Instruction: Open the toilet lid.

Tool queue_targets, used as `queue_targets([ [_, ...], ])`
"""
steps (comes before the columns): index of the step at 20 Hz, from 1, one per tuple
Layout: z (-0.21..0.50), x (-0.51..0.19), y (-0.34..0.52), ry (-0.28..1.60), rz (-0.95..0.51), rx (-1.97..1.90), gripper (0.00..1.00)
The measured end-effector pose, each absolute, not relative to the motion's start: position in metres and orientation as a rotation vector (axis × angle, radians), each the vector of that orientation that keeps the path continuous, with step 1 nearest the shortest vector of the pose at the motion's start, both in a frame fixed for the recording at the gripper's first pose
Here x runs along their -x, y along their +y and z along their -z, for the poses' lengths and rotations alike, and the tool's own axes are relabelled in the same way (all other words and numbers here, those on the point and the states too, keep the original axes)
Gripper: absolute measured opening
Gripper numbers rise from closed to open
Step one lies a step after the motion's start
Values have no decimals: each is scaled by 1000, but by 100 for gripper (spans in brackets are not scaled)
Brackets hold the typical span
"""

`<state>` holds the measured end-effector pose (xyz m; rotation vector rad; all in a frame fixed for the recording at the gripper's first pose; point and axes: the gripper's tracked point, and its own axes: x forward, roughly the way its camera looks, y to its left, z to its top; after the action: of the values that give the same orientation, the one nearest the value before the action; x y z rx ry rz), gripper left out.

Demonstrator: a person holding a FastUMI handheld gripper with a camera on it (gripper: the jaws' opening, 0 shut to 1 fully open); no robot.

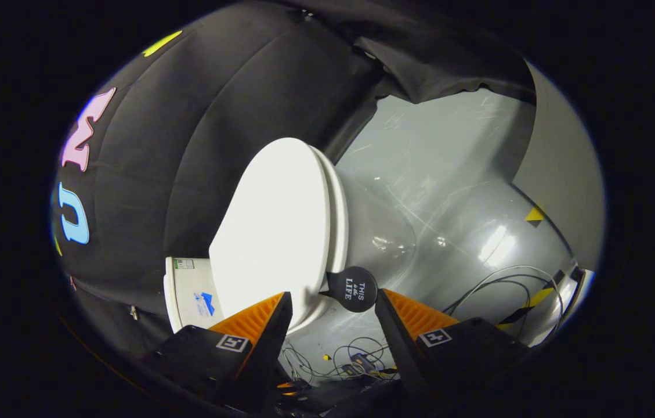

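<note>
Gripper (pixel 333 302) gapes empty before the toilet lid (pixel 275 226)'s round tab (pixel 353 288), apparently over glossy grey floor (pixel 455 191).

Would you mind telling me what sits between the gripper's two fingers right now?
In the gripper view, the open gripper has a round black tab on the toilet lid rim between its fingers, neither touching.

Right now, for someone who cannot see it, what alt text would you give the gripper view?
A white toilet lid lies closed, with a round black pull tab sticking out from its rim. The gripper is open, its fingers spread either side of the tab, touching nothing. Beyond lie a glossy grey floor and loose cables.
</note>
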<state>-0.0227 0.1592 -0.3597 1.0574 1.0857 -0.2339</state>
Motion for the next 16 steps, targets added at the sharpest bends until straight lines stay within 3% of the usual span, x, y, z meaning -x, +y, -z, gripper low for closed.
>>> queue_targets([
  [2,362,22,157,1098,234,-1088,86],
  [4,369,26,151,1106,258,-1129,76],
  [6,371,24,151,1082,279,-1248,50],
  [7,371,24,151,1067,270,-1282,45],
  [11,377,32,152,1129,237,-1166,45],
  [12,390,22,153,1109,289,-1189,46],
  [14,403,27,150,1114,309,-1242,6],
  [16,392,28,148,1098,291,-1278,7],
])
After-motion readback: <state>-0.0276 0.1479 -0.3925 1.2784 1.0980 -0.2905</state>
